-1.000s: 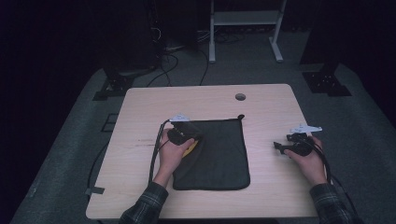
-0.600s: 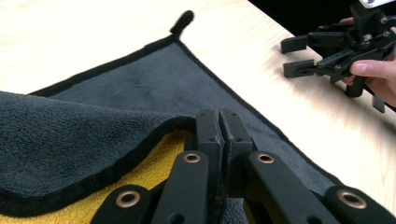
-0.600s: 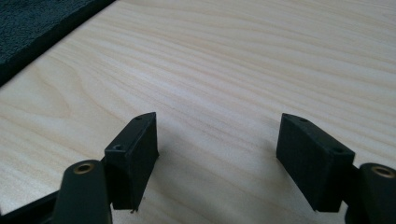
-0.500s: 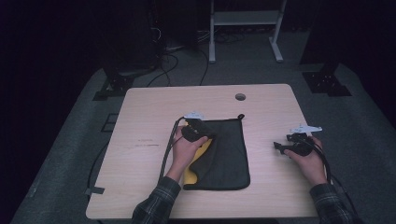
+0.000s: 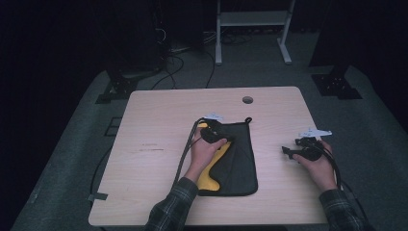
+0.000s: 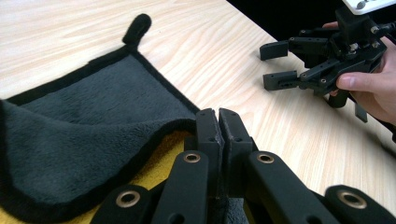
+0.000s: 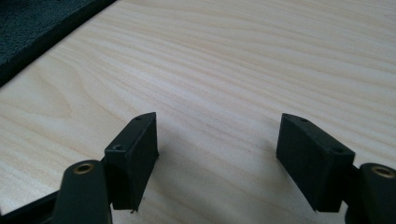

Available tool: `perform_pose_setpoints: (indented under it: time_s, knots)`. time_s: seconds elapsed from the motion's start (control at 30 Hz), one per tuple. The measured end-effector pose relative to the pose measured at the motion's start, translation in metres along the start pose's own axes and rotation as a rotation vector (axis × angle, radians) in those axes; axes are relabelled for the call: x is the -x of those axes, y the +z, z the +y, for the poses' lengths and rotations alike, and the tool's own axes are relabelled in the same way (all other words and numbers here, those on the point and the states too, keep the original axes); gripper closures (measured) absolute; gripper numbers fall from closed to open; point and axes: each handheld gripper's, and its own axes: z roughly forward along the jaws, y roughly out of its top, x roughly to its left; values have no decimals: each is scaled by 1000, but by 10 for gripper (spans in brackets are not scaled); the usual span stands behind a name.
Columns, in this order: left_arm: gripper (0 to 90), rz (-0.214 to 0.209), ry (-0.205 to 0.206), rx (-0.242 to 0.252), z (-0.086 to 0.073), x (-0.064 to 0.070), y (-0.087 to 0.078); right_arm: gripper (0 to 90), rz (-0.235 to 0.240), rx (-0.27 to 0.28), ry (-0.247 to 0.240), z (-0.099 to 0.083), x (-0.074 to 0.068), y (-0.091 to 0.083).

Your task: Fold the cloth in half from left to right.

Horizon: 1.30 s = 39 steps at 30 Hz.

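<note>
A dark grey cloth [image 5: 241, 159] with a black hem lies on the wooden table [image 5: 154, 125]. Its left edge is lifted and pulled rightward over itself, baring the yellow underside [image 5: 210, 174]. My left gripper [image 5: 228, 140] is shut on that folded edge. In the left gripper view the jaws [image 6: 218, 115] press together on the hem, with grey pile [image 6: 88, 116] above and yellow [image 6: 164, 156] beneath. My right gripper [image 5: 285, 153] rests open on bare wood right of the cloth, jaws pointing left. Its own view shows the wide-apart jaws [image 7: 217, 140] just over the table.
A hanging loop [image 6: 137, 25] sticks out from the cloth's far right corner. A round hole [image 5: 247, 99] sits near the table's far edge. The left gripper's cable [image 5: 185, 154] runs off the front. A white frame [image 5: 250, 19] stands on the floor beyond.
My left gripper has travelled right across the cloth, dragging the left edge with it; the fold has grown and more yellow underside shows. The right gripper has stayed put.
</note>
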Motion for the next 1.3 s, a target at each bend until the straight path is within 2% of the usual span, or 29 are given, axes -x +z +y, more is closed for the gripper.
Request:
perform_pose_setpoints:
  time_s: [0.13,0.5,0.6,0.77,0.83,0.97,1.03,1.17,1.3]
  knots:
    - [882,-24,-6,0,3,2,9,283,0,0,0,0,0,0]
    - [881,-43,-8,-62,0,5,44,282,2,-1,-3,0,0,0]
    - [880,-33,0,-90,-2,6,54,282,3,-1,-3,0,0,0]
    - [874,6,17,-134,-7,5,67,282,4,0,-4,0,0,0]
    - [857,6,15,-139,-9,5,70,282,5,-1,-4,0,0,0]
    - [728,3,40,-120,-6,10,63,281,5,0,-5,0,0,0]
    - [668,6,62,-113,-4,11,55,281,6,-1,-5,0,1,0]
    - [581,12,75,-100,-4,8,34,281,6,-1,-5,0,0,0]
    - [534,53,109,-90,-9,3,11,279,7,-2,-5,0,0,0]
